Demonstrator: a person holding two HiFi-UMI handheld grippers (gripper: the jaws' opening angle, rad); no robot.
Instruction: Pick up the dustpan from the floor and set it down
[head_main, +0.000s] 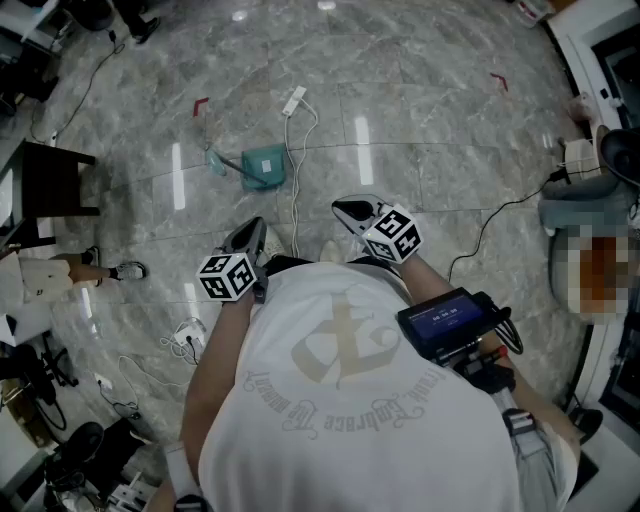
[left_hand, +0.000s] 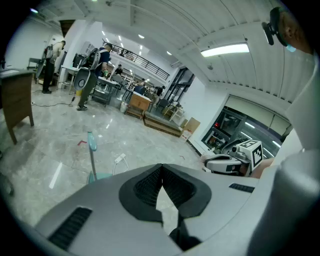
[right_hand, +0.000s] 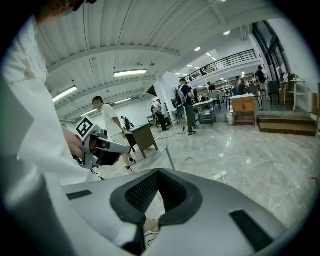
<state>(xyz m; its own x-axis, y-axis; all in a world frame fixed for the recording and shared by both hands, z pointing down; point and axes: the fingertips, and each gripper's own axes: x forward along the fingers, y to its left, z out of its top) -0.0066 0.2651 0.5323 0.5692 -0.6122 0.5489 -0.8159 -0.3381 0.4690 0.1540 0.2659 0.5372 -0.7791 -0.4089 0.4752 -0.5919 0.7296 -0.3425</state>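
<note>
The teal dustpan (head_main: 262, 167) stands on the grey marble floor a little ahead of me, its long handle (head_main: 215, 160) slanting off to the left. In the left gripper view the handle (left_hand: 91, 150) rises upright above the pan (left_hand: 100, 176), beyond the jaws. My left gripper (head_main: 250, 234) is held near my chest, shut and empty, well short of the dustpan. My right gripper (head_main: 350, 209) is beside it at the same height, also shut with nothing between its pads. The right gripper view shows only the dustpan's handle (right_hand: 170, 157) above its jaws.
A white power strip (head_main: 295, 100) lies past the dustpan, its cable running back toward my feet. A dark table (head_main: 50, 180) stands at the left, with a person's shoe (head_main: 128, 270) nearby. Red tape marks (head_main: 200, 105) dot the floor. Several people stand at benches far off.
</note>
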